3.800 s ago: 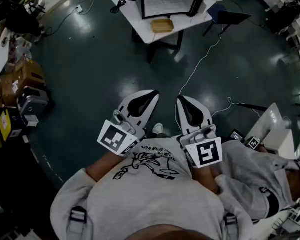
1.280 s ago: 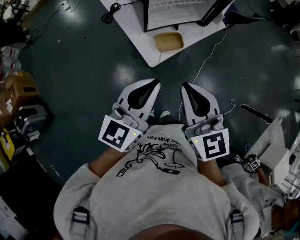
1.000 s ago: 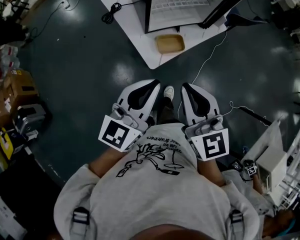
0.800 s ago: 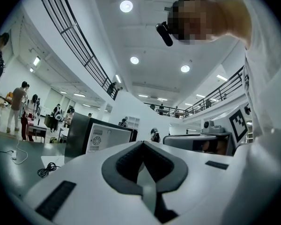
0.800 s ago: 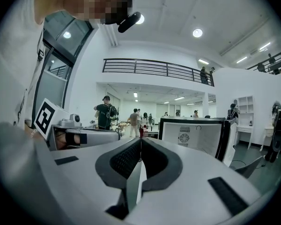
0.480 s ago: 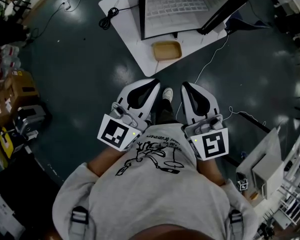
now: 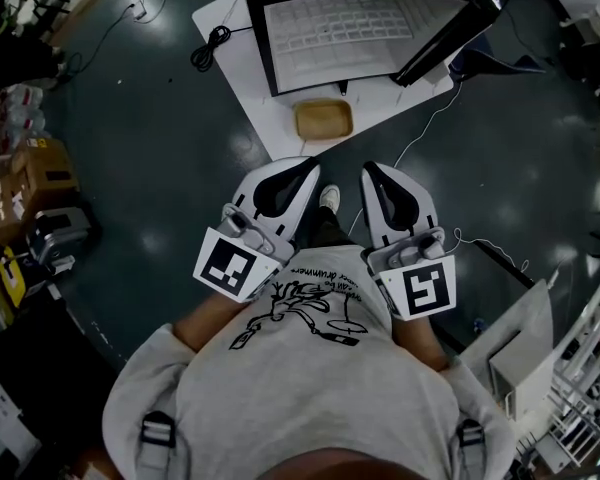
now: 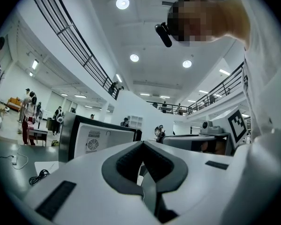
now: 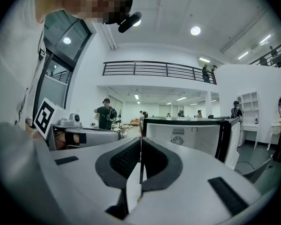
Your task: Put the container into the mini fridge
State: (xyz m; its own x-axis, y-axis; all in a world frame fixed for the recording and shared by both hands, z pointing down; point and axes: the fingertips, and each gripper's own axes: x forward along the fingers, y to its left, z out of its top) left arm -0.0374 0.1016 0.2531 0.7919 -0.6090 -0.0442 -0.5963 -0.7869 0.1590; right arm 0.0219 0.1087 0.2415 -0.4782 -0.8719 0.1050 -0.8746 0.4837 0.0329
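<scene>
container, tan, shallow, rectangular with rounded corners [image 7: 323, 118]: located on the white counter [image 7: 242, 68], near its front edge and just in front of the mouth of the black-framed, white-lined mini fridge [image 7: 330, 23]. open side faces up, and the container appears empty. in the head view its long axis runs left to right, parallel to the fridge mouth, with one long rim toward the person. neither gripper view shows the container.

placement rationale (judgement): this staging keeps the transfer short and straight, a lift followed by a push forward. the near long rim is probably the easiest edge to reach.

fridge: the dark door [image 7: 448, 30] stands swung out to the right, so the mouth is unobstructed. both gripper views show the white inner panel with its round vent ahead of the tips.

left claw [image 7: 302, 171]: closed tip to tip with nothing between the pads, as the left gripper view confirms [image 8: 143, 144]. right claw [image 7: 373, 173]: also closed and empty [image 9: 140, 142].

carriage (judgement): both units are held side by side against the grey-shirted torso, tips forward, well short of the counter and above the dark floor [image 7: 160, 148]. this reads as an approach posture. no grasp has begun, and one claw must open before it can engage the rim.
</scene>
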